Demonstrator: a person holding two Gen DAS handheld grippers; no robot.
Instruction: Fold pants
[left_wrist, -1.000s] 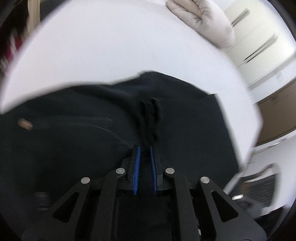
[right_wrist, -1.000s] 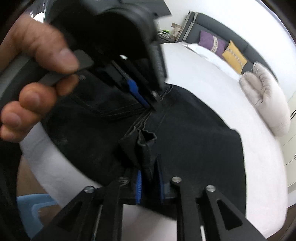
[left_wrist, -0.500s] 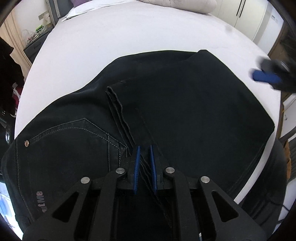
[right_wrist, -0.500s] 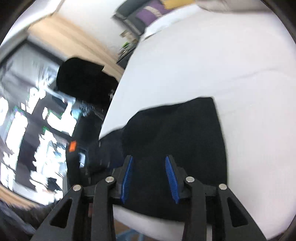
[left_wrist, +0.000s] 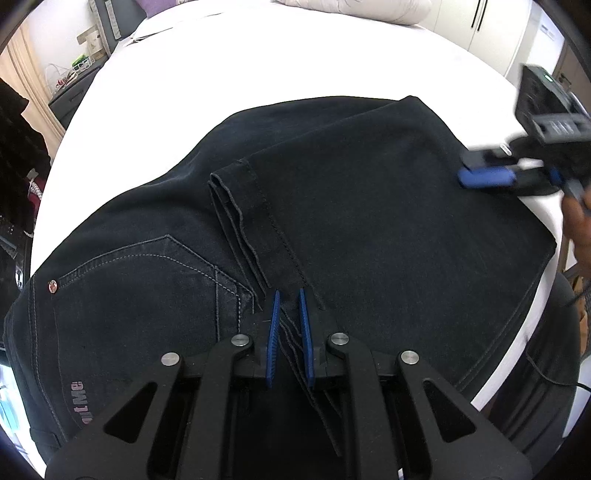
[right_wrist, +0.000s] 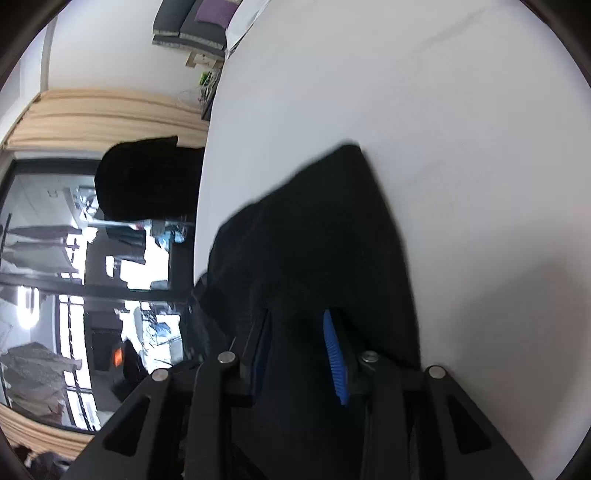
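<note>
Since a moment ago the right gripper (left_wrist: 480, 177) has been swinging in over the far edge of the folded pants (left_wrist: 369, 221), which are lying on the white bed (left_wrist: 258, 66). In the left wrist view, the left gripper (left_wrist: 288, 310) is sitting narrowly parted over the stacked hems, gripping nothing clearly; a pale pillow (left_wrist: 351, 9) is resting beyond. In the right wrist view, the right gripper (right_wrist: 299, 332) is hovering wide open above the dark cloth (right_wrist: 314, 229), with curtains (right_wrist: 103, 114) behind.
</note>
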